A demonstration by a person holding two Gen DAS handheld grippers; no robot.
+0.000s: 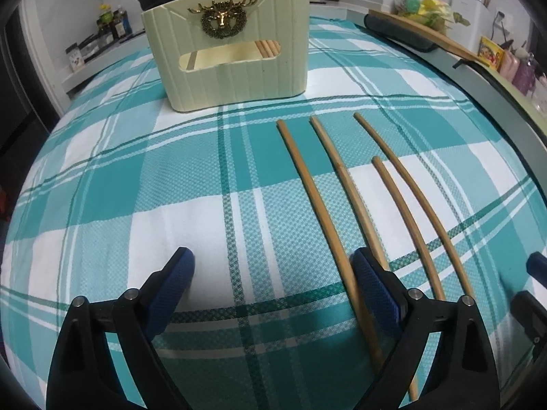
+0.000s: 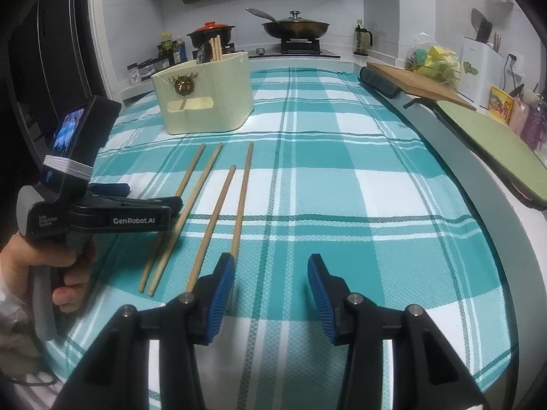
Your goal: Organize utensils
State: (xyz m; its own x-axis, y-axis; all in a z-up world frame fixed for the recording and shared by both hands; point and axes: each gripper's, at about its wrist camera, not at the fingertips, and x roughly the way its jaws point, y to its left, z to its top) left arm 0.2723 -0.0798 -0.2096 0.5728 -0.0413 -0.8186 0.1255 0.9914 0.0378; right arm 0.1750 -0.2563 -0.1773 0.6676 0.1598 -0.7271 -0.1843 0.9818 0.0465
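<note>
Several wooden chopsticks lie side by side on the teal plaid tablecloth; they also show in the right wrist view. A cream utensil holder with a gold deer emblem stands beyond them and holds more chopsticks; it also shows in the right wrist view. My left gripper is open and empty, low over the cloth, its right finger beside the leftmost chopstick. My right gripper is open and empty, just right of the rightmost chopstick.
A wooden cutting board and a green mat lie along the counter's right edge. A stove with a pan and a pot is at the back. Bottles stand at the back left.
</note>
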